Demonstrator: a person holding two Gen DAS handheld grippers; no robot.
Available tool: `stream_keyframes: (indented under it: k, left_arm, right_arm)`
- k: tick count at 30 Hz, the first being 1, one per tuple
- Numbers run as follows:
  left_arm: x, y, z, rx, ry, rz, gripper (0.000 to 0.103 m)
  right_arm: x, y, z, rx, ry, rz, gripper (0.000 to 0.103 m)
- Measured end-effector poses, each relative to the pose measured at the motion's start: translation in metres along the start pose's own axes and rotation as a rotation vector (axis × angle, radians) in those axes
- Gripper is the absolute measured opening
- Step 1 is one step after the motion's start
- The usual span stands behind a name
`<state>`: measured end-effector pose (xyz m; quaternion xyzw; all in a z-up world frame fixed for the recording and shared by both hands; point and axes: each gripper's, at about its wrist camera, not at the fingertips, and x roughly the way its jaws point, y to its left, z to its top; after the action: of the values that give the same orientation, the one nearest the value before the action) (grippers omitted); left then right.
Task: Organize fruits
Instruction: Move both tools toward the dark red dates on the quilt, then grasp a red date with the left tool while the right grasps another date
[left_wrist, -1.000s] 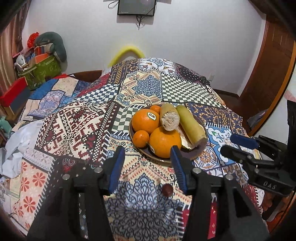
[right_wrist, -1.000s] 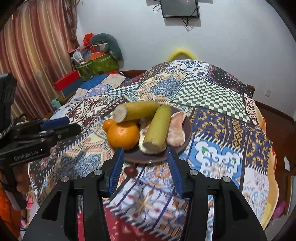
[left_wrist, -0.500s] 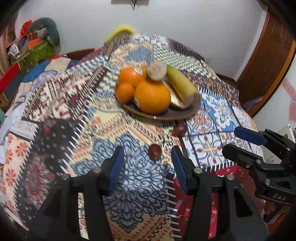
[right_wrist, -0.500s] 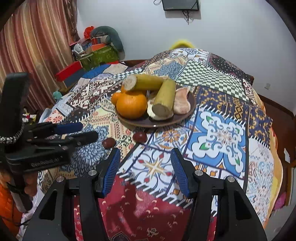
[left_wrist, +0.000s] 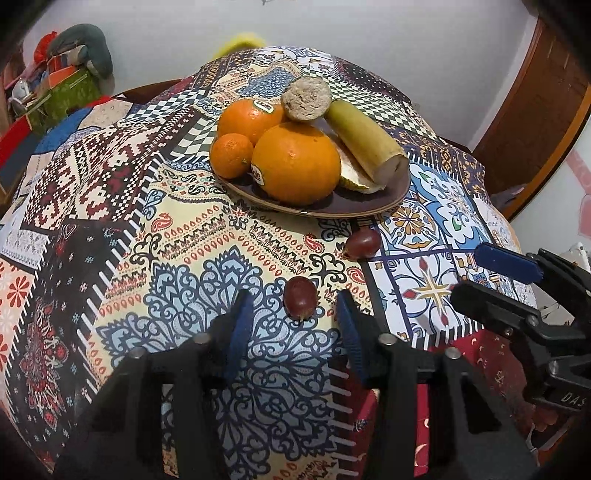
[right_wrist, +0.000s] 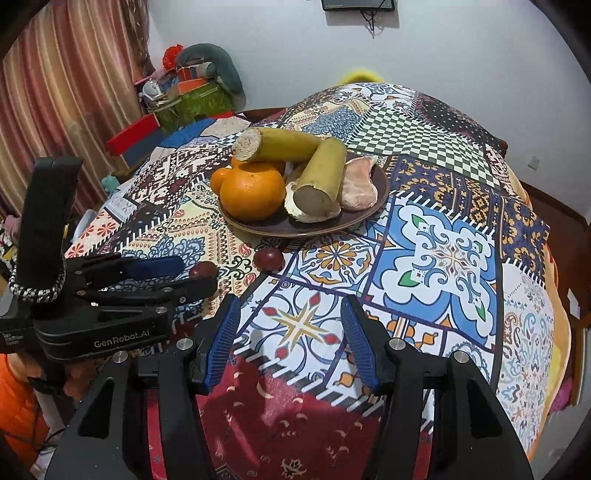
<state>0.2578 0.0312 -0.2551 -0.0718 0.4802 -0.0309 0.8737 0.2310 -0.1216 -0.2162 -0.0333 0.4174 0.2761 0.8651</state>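
Observation:
A brown plate (left_wrist: 369, 206) on the patterned tablecloth holds oranges (left_wrist: 295, 162) and two yellow-green stalk pieces (left_wrist: 362, 144); it also shows in the right wrist view (right_wrist: 258, 227). Two dark red grapes lie loose on the cloth: one (left_wrist: 300, 297) just ahead of my open left gripper (left_wrist: 291, 314), between its fingertips, and one (left_wrist: 362, 243) nearer the plate. My right gripper (right_wrist: 290, 314) is open and empty over the cloth, with the second grape (right_wrist: 269, 257) ahead of it. The left gripper shows in the right wrist view (right_wrist: 177, 273), partly hiding the first grape (right_wrist: 203, 269).
A pinkish peeled fruit piece (right_wrist: 358, 182) lies on the plate's right side. Boxes and clutter (right_wrist: 184, 96) stand at the back left by a striped curtain (right_wrist: 55, 92). A wooden door (left_wrist: 535, 110) is at the right. The cloth drops off at the near edge.
Both grippers have dropped lower and nearer the cloth. The left gripper has closed in on the near grape, which now sits between its fingertips. Both stay open.

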Motion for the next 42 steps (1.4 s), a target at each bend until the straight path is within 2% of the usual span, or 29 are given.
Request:
stream_keyframes:
  k: [5, 7, 13, 19, 21, 26, 42]
  left_arm:
    - [0.001, 0.004, 0.0, 0.002, -0.004, -0.022, 0.019]
    - [-0.001, 0.005, 0.001, -0.003, -0.007, -0.037, 0.016]
    - [-0.011, 0.009, 0.001, 0.007, -0.039, -0.02, 0.015]
    - [-0.024, 0.016, 0.002, 0.004, -0.073, -0.002, 0.015]
    - [-0.026, 0.018, 0.003, 0.001, -0.08, 0.0, 0.015]
    - [-0.026, 0.017, 0.004, 0.0, -0.086, -0.002, 0.015]
    - [-0.03, -0.016, 0.037, 0.049, -0.136, -0.046, 0.015]
  right_arm:
    - [0.011, 0.002, 0.007, -0.015, 0.01, 0.017, 0.053]
    - [0.016, 0.004, 0.009, -0.026, 0.017, 0.023, 0.053]
    - [0.037, 0.011, 0.017, -0.055, 0.051, 0.048, 0.053]
    - [0.056, 0.018, 0.023, -0.076, 0.092, 0.053, 0.04]
    - [0.062, 0.019, 0.024, -0.081, 0.118, 0.059, 0.031]
    - [0.06, 0.015, 0.024, -0.067, 0.106, 0.059, 0.021]
    - [0.012, -0.025, 0.032, 0.002, -0.028, 0.009, 0.021]
